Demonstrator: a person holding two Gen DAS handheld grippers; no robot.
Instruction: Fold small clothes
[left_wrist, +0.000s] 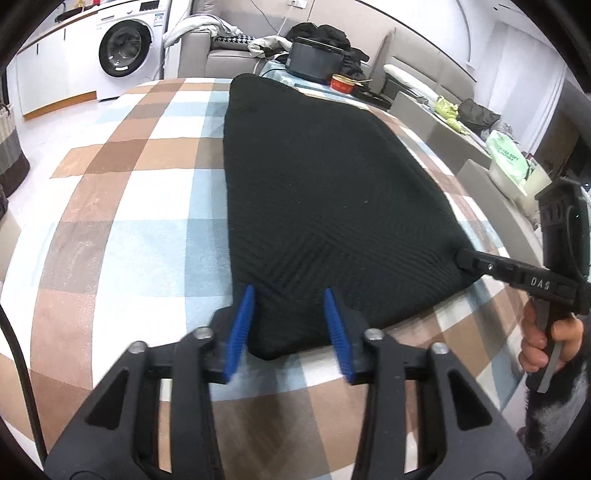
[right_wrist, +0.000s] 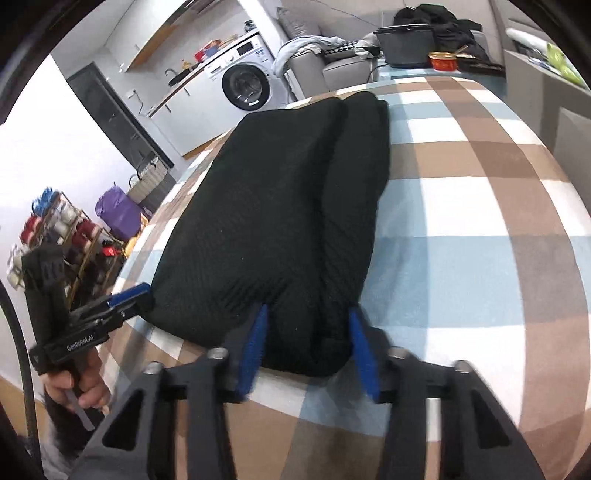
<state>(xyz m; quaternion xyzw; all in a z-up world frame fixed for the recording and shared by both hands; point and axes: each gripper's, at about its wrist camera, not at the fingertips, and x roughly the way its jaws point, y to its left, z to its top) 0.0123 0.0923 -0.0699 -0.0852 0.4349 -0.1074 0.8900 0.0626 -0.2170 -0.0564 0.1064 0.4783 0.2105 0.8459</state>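
Observation:
A black ribbed garment (left_wrist: 325, 184) (right_wrist: 277, 203) lies folded into a long strip on the checked tablecloth (left_wrist: 129, 240) (right_wrist: 461, 240). My left gripper (left_wrist: 289, 291) straddles its near left corner. The blue pads (left_wrist: 242, 325) stand apart, and flat cloth lies between them. My right gripper (right_wrist: 308, 310) straddles the near right corner, with a thick fold of cloth filling the gap between its blue pads (right_wrist: 364, 350). Each wrist view catches the other gripper at the garment's edge: the right gripper (left_wrist: 461, 258) and the left gripper (right_wrist: 142, 295). A hand (left_wrist: 543, 343) holds each handle.
At the table's far end stand a black box (left_wrist: 314, 61) and a red tin (left_wrist: 341, 83). Behind are a grey sofa and a washing machine (left_wrist: 125, 51). Grey chairs (left_wrist: 424, 110) line the right side. A rack of shoes (right_wrist: 55, 229) stands to the left.

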